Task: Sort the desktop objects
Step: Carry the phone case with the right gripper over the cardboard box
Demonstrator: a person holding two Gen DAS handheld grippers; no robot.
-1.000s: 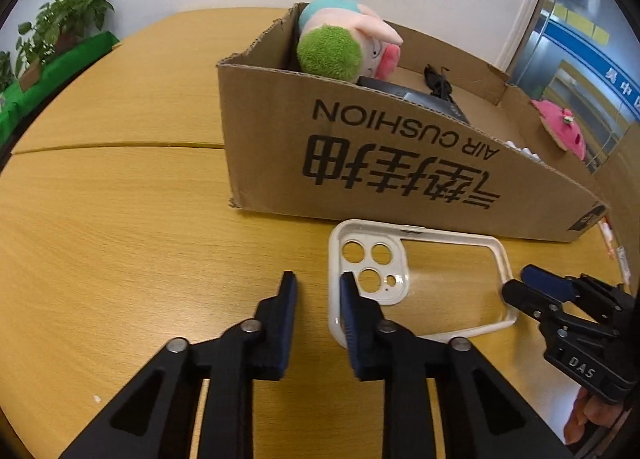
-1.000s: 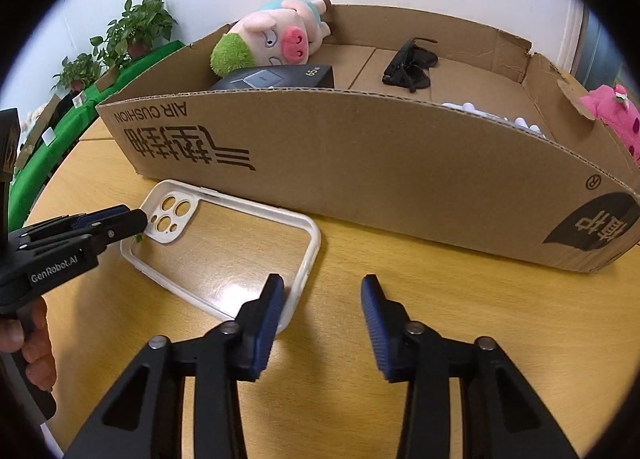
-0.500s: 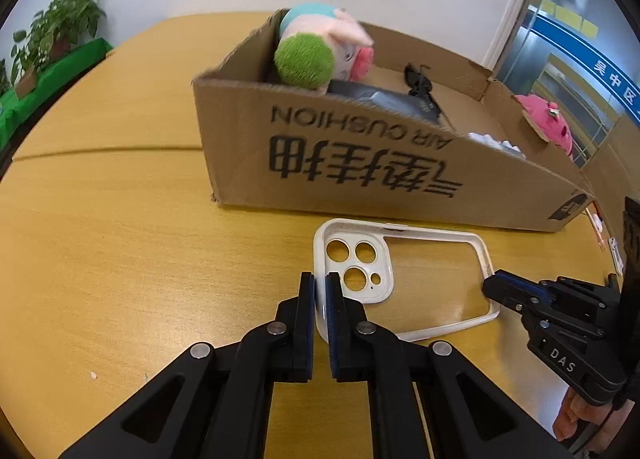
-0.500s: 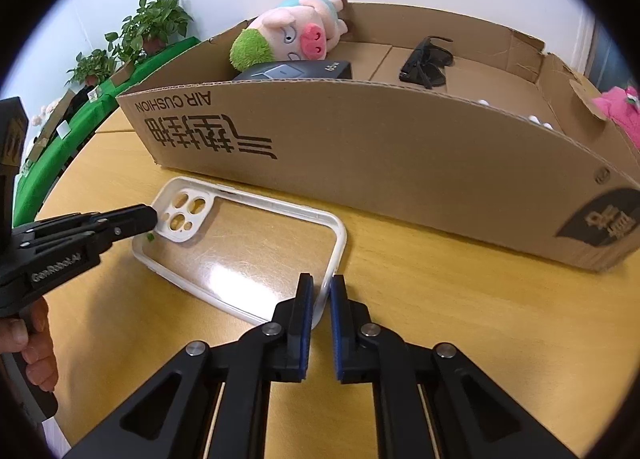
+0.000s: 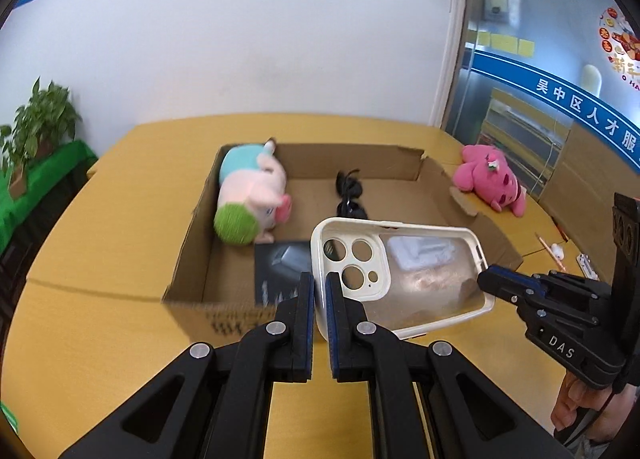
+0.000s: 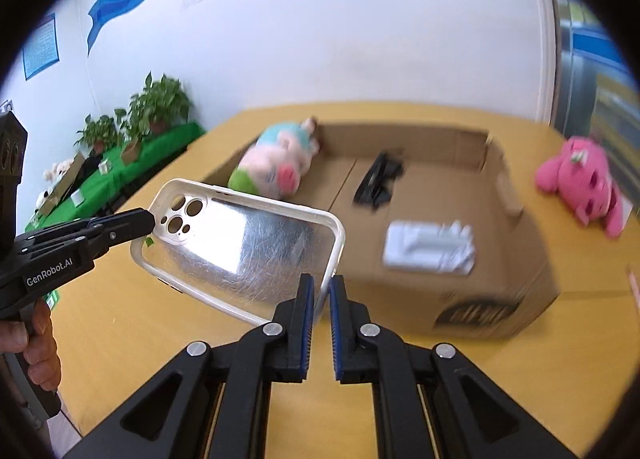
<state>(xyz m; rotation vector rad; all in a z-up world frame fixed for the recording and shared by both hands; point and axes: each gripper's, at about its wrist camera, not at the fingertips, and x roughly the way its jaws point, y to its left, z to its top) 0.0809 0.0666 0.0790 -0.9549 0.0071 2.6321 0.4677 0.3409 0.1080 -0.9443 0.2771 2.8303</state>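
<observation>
Both grippers (image 5: 319, 291) (image 6: 321, 295) (angled downward) clamped on phone case (image 5: 420, 283) above box (image 5: 188, 259)

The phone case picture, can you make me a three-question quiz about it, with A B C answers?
1. Where is the pink plush?
A. on the table outside the cardboard box
B. inside the box
C. in a claw

2. How many round holes are in the camera corner of the phone case?
A. one
B. four
C. nine

3. How is the case held?
A. lying flat on the table
B. by one claw only
C. lifted, pinched at both ends by the left claw and the right claw

Answers: 1 A, it lies on the table beside the box's right wall. 2 B, three large holes and one small. 3 C, both claws are shut on its rim.
</observation>
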